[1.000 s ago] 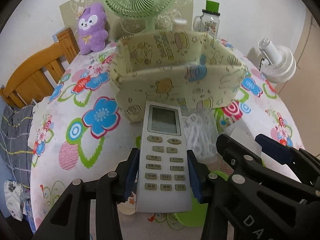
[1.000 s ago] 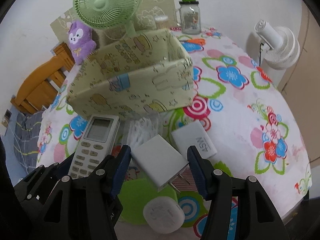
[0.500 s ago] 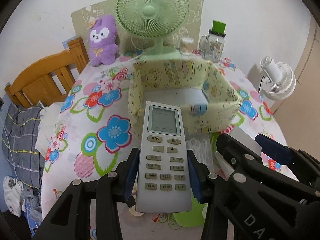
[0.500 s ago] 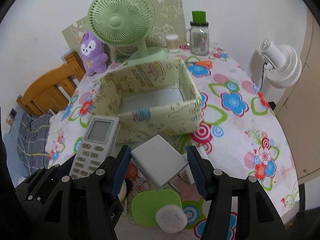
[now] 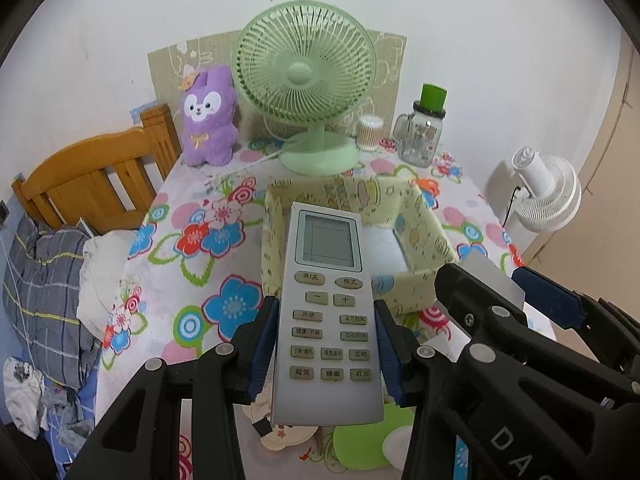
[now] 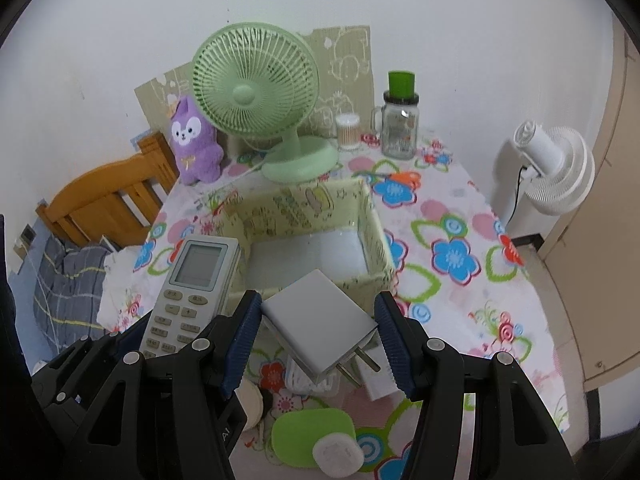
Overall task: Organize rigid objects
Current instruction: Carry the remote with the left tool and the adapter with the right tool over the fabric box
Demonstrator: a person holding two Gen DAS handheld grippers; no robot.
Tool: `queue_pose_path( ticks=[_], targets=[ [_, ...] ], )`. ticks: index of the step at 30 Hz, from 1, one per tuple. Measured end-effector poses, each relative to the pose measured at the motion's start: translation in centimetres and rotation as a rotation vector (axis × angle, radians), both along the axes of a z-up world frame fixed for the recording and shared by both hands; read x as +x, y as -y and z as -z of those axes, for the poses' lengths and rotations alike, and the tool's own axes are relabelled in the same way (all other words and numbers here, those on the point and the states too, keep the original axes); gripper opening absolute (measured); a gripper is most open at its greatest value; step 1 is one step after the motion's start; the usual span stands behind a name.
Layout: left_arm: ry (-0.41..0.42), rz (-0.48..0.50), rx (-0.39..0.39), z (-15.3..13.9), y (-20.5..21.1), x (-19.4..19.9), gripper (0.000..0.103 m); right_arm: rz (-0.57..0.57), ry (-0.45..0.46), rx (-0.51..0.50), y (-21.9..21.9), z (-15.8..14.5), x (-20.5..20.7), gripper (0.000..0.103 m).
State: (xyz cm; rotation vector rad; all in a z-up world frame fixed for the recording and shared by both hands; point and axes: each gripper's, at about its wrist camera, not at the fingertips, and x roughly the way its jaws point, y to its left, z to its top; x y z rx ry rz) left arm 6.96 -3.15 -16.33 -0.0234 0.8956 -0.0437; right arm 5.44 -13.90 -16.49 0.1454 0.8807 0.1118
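With our left tool (image 5: 325, 354) clamped on the air-conditioner remote (image 5: 327, 312) and our right tool (image 6: 318, 338) clamped on the white plug adapter (image 6: 320, 326), both held above the tabletop (image 6: 460, 288), we judged the next move a lowering into the fabric storage box (image 6: 372, 220).

Your tabletop (image 6: 460, 216) wears a flowered cloth and carries a yellow fabric box (image 6: 372, 236), a green fan (image 6: 298, 164), a purple plush (image 6: 196, 144), a glass jar (image 6: 400, 130) and a cotton-swab tub (image 6: 347, 132). Nearest you lie a green pad (image 6: 308, 428) and a white round disc (image 6: 336, 454).
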Motion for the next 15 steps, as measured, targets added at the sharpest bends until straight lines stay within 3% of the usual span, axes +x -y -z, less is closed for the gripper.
queue_pose_path(
  ticks=[15],
  targets=[
    [0.041,-0.021,-0.032,-2.8,0.2,1.1,0.047,-0.004,0.076,-0.036,0.4,-3.4,1.2,0.062]
  ],
)
